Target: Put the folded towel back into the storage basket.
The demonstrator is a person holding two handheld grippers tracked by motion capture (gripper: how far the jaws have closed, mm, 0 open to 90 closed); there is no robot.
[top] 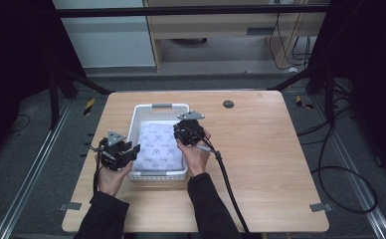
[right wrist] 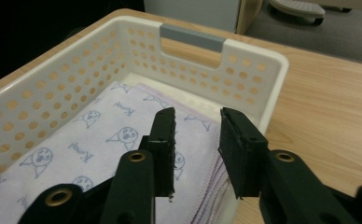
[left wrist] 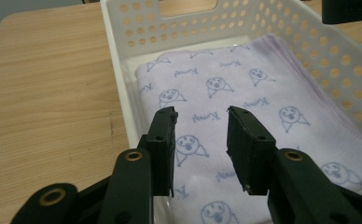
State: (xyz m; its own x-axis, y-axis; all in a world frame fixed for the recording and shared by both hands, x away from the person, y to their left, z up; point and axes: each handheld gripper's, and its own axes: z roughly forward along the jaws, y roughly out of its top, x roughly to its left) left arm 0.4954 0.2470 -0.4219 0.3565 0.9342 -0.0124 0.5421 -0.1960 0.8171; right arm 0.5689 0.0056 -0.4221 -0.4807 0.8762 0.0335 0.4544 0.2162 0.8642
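Wooden table (top: 260, 164) on grey floor (top: 27, 164), cables (top: 350, 174) at right. White basket (top: 146, 112) holds folded lilac cloth (top: 158, 147). Left gripper (left wrist: 201, 122) and right gripper (right wrist: 197, 126) hover over it, jaws narrowly apart, empty.

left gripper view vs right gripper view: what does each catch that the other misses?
Left gripper view: bare tabletop beyond the basket's long wall, and a dark piece of the other hand-held gripper at top right. Right gripper view: the basket's grey handle and the cloth's stacked folded edges. Both: white perforated basket, lilac printed cloth, open jaws, nothing held.
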